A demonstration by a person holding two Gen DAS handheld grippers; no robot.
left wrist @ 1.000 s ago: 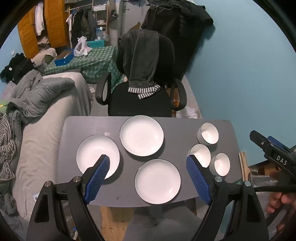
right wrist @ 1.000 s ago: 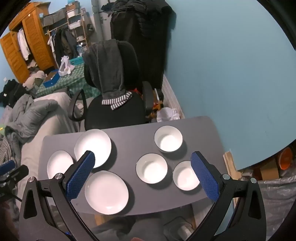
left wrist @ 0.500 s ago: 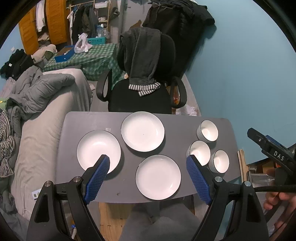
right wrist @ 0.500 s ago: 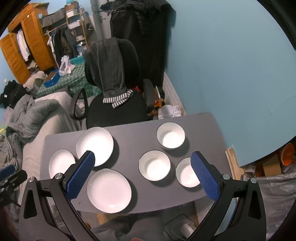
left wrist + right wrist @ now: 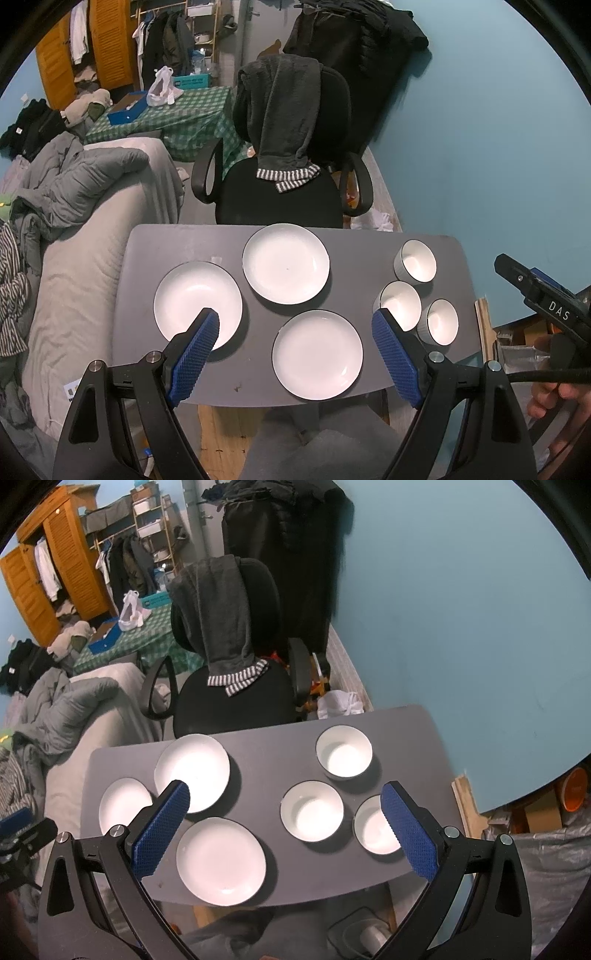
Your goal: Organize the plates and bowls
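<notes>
Three white plates lie apart on the grey table (image 5: 354, 258): a left plate (image 5: 192, 295), a far plate (image 5: 286, 263) and a near plate (image 5: 317, 354). Three white bowls stand at the right: far bowl (image 5: 415, 260), middle bowl (image 5: 400, 304), near bowl (image 5: 442, 322). My left gripper (image 5: 295, 350) hovers open high above the near plate, holding nothing. My right gripper (image 5: 286, 823) is open above the middle bowl (image 5: 312, 815), with the near bowl (image 5: 375, 829) partly behind its right finger and the far bowl (image 5: 344, 756) beyond.
A black office chair (image 5: 280, 192) draped with a dark garment stands behind the table. A grey-covered bed (image 5: 74, 229) runs along the left. The blue wall (image 5: 480, 147) is at the right. A person's hand (image 5: 550, 398) holds the right gripper's handle at the edge.
Both grippers have drifted slightly; the table and dishes sit a little differently in each view. No dish has moved and both grippers remain open.
</notes>
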